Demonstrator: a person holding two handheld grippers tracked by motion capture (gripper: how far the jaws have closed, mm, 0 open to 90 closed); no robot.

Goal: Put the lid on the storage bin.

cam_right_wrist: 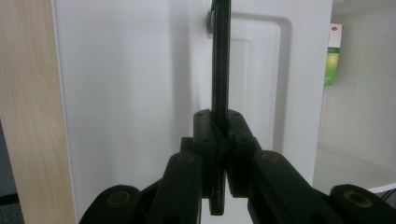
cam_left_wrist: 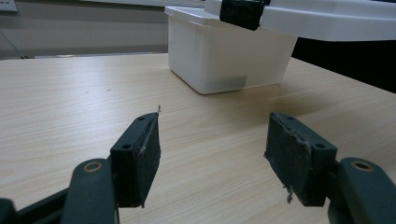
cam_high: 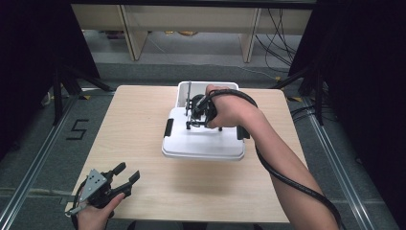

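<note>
A thin black tool [cam_right_wrist: 220, 70], flat and narrow with its upper end cut off at the frame edge, stands pinched upright between the right gripper [cam_right_wrist: 219, 135]'s closed jaws, directly above the white lid [cam_high: 203, 141] that lies askew on a white bin [cam_high: 184, 88]. It may be a spatula; its shape is hard to make out. The left gripper [cam_left_wrist: 212, 154] hovers wide open and empty over the wooden table [cam_high: 139, 124], the bin ahead of it.
</note>
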